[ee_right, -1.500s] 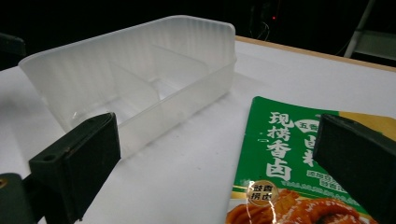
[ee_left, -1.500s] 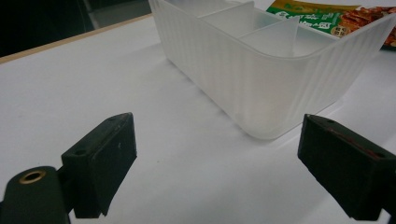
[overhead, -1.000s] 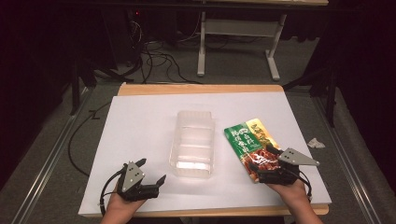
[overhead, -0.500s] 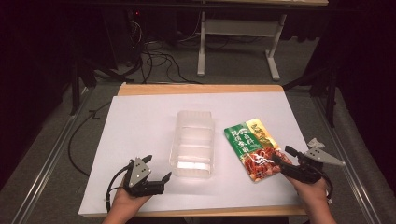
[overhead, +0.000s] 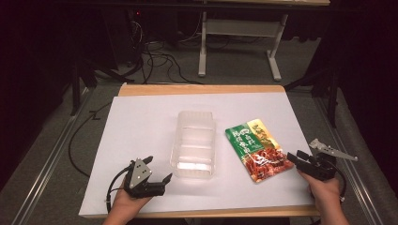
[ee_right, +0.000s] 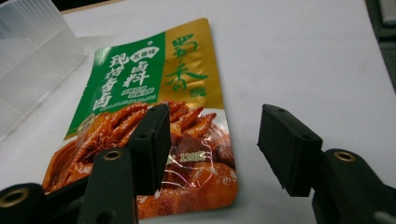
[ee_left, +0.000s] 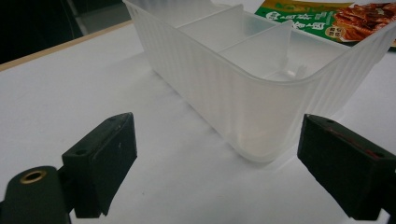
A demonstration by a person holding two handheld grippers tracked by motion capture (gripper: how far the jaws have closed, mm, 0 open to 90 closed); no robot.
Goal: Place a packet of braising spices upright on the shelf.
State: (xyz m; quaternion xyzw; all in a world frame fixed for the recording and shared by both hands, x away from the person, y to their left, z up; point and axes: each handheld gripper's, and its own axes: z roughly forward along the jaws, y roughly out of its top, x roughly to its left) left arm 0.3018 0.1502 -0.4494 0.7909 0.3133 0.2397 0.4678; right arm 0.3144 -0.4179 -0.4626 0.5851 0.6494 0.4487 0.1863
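Two things have changed in the last second: your right gripper [overhead: 300,160] has backed off the snack pouch [overhead: 257,149], from resting over its near corner to sitting just off its near right edge, and its jaws have just been closing, from wide to about half-way. From the right gripper view nothing sits between them; the pouch [ee_right: 149,116] lies flat on the sheet beyond the left jaw, untouched. That reads to me as a release or a repositioning rather than a pick, so if the pouch is meant for the clear divided container [overhead: 195,143], you have yet to take hold of it.

Your left gripper [overhead: 159,180] has barely shifted. It rests just off the container's near left corner, jaws spread wide and empty, with the container's near end [ee_left: 261,93] standing beyond them.

Taking the container as the landmark: the pouch lies just to its right, slightly askew, not touching it. Under both is a white sheet [overhead: 141,122] covering a wooden tabletop [overhead: 202,89]. Beyond the container's far end the room is dark, with a grey floor, loose cables [overhead: 155,56] and a white table frame [overhead: 239,42].
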